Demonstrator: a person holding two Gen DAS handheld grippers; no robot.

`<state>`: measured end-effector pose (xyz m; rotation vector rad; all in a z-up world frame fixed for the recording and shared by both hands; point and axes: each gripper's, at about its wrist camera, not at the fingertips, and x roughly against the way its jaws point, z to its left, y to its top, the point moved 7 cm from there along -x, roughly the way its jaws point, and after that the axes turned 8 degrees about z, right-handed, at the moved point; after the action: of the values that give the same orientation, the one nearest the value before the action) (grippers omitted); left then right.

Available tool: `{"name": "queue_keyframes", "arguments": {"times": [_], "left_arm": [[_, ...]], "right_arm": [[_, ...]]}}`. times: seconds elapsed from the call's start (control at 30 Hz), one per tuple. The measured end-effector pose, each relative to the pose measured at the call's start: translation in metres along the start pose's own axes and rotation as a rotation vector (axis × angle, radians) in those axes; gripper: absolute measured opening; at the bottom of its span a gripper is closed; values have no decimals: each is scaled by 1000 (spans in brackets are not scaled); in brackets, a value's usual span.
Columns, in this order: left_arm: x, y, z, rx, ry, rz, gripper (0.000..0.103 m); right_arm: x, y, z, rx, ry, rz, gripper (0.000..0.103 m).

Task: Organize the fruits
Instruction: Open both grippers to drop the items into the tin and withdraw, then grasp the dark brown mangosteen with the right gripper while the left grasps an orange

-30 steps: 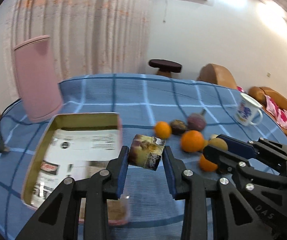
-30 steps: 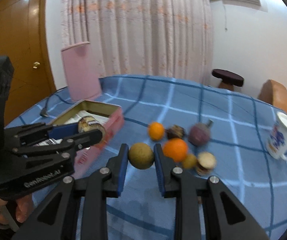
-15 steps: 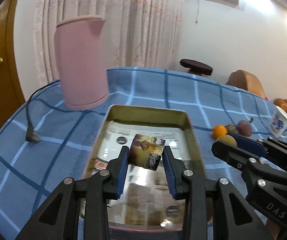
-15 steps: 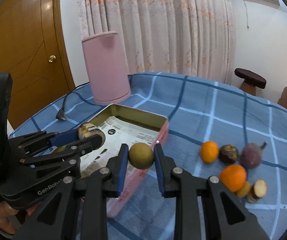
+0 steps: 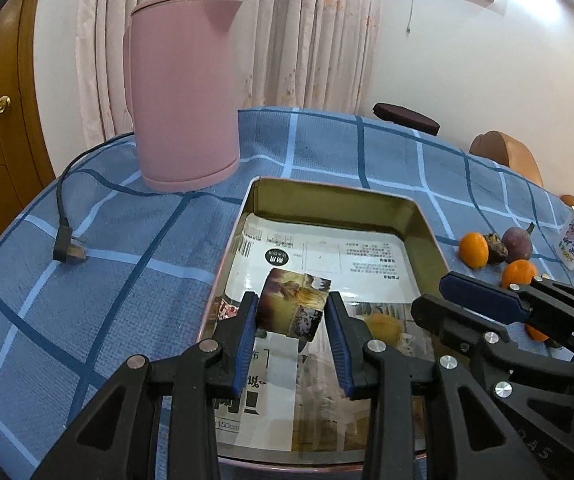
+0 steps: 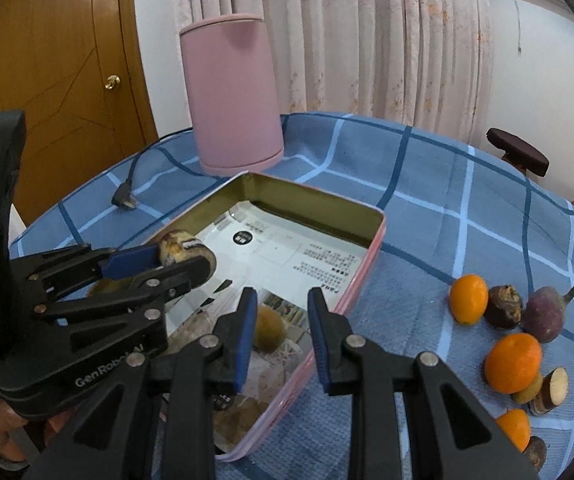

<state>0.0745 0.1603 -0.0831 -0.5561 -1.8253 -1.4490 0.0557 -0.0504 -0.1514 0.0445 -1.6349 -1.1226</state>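
Between the blue pads of the left claw sits a brown-skinned cut chunk of root vegetable, clamped and hanging above the paper-lined rectangular gold metal tin. Beside it, the right claw stands with its jaws apart and nothing between them. Just below, a round yellow-brown fruit shows blurred inside the tin. Right of the tin, oranges and dark purple fruits are scattered on the blue checked table. Behind the tin stands a pink electric kettle, its black plug lying on the cloth.
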Motion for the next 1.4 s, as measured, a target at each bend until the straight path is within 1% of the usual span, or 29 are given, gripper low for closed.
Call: {"name": "queue_keyframes", "arguments": {"times": [0.27, 0.4, 0.43, 0.47, 0.5, 0.6, 0.63, 0.67, 0.73, 0.87, 1.03, 1.2, 1.4], "left_arm": [[-6, -4, -3, -16, 2, 20, 37], [-5, -2, -5, -12, -10, 19, 40], [-5, -2, -5, -10, -12, 18, 44], [-4, -2, -5, -3, -9, 18, 51], [-4, -2, -4, 0, -8, 17, 53], [0, -2, -4, 4, -17, 10, 62], [1, -2, -6, 3, -24, 9, 66], [3, -2, -8, 0, -26, 4, 67], [6, -2, -12, -9, -30, -4, 68], [10, -3, -27, -22, -57, -10, 68], [14, -4, -53, -51, -96, -21, 68], [15, -7, -83, -95, -128, -19, 68], [11, -13, -121, -157, -166, 1, 68]], "right_arm": [[1, -4, 3, 12, -2, 1, 29], [7, -6, 3, 13, -10, -17, 33], [10, -6, 2, 12, -11, -24, 33], [11, -6, 1, 10, -12, -27, 34], [12, -7, -1, 5, -20, -27, 41], [15, -10, -8, -21, -11, -28, 53], [18, -12, -12, -34, -7, -31, 54], [20, -14, -14, -39, -12, -33, 54], [25, -18, -19, -43, -25, -38, 55], [37, -29, -35, -65, -58, -49, 60], [53, -46, -65, -107, -108, -64, 61], [70, -67, -101, -165, -194, -74, 61], [86, -94, -145, -257, -292, -34, 61]]}}
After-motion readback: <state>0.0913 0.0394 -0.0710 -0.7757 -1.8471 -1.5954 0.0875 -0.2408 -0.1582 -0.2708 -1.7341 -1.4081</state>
